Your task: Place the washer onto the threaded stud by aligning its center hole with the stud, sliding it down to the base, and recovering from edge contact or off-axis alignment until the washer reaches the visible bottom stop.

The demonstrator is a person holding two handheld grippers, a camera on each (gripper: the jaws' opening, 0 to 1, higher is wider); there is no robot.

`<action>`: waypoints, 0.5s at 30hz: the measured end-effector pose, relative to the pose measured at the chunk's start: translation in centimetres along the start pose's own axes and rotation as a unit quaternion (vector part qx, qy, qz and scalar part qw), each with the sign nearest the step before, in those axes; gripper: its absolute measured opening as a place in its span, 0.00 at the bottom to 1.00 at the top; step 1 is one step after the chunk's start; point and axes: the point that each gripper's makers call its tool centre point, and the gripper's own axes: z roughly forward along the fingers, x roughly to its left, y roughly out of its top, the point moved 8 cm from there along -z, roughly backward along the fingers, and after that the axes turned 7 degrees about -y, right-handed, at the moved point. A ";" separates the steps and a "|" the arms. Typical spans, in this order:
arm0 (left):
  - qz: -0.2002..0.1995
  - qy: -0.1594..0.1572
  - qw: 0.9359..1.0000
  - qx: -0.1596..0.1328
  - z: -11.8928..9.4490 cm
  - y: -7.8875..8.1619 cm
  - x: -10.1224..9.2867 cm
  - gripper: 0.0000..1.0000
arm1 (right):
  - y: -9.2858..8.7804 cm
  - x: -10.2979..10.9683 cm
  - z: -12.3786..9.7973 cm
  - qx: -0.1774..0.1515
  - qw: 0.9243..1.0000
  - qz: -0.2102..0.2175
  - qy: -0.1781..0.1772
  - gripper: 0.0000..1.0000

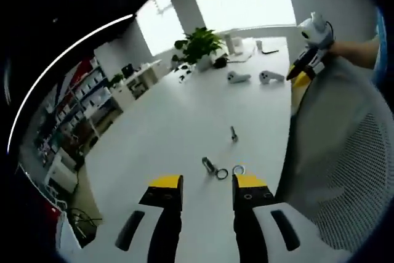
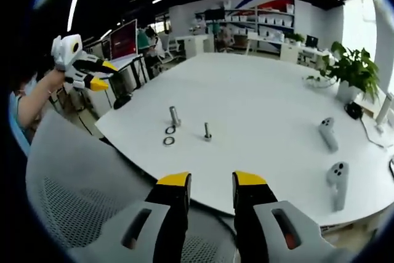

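Observation:
A thin threaded stud (image 1: 234,133) (image 2: 207,131) stands upright on the white table (image 1: 184,115) (image 2: 265,97). Near it are a thicker metal cylinder (image 1: 208,164) (image 2: 175,116) and two washers, one dark (image 1: 222,173) (image 2: 170,130) and one lighter (image 1: 238,169) (image 2: 168,141), lying flat. My left gripper (image 1: 208,183) is open over the table's near side, just short of the washers, nothing between its jaws. My right gripper (image 2: 212,182) is open too, off the table's edge, well back from the parts. Each gripper appears in the other's view, hand-held in the air: left gripper (image 2: 92,72), right gripper (image 1: 311,50).
A grey mesh chair back (image 1: 345,152) (image 2: 80,201) stands beside the table near the parts. Two white controllers (image 1: 239,77) (image 2: 327,133) lie farther along the table, and a potted plant (image 1: 198,44) (image 2: 354,66) beyond them. Shelving and desks line the room's walls.

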 end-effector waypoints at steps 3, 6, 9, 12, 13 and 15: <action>0.015 -0.048 0.998 0.026 2.3 -0.1 -0.4 0.31 | 0.0 0.1 0.0 0.002 1.000 0.000 0.005 0.29; 0.024 -0.130 0.991 0.035 4.4 -0.1 -1.9 0.34 | 0.0 0.2 0.1 0.000 1.000 0.001 0.013 0.29; 0.044 -0.170 0.981 0.081 6.1 -0.7 -2.4 0.33 | -0.1 0.2 0.0 0.001 1.000 0.005 0.019 0.29; 0.060 -0.188 0.974 0.113 8.1 -1.1 -2.2 0.33 | -0.1 0.3 0.1 0.001 1.000 0.004 0.025 0.29; 0.058 -0.191 0.973 0.117 8.9 -1.2 -2.1 0.33 | -0.1 0.3 0.1 0.002 1.000 0.004 0.025 0.29; 0.064 -0.200 0.970 0.121 10.2 -1.2 -2.1 0.34 | -0.1 0.3 0.1 0.002 1.000 0.003 0.030 0.29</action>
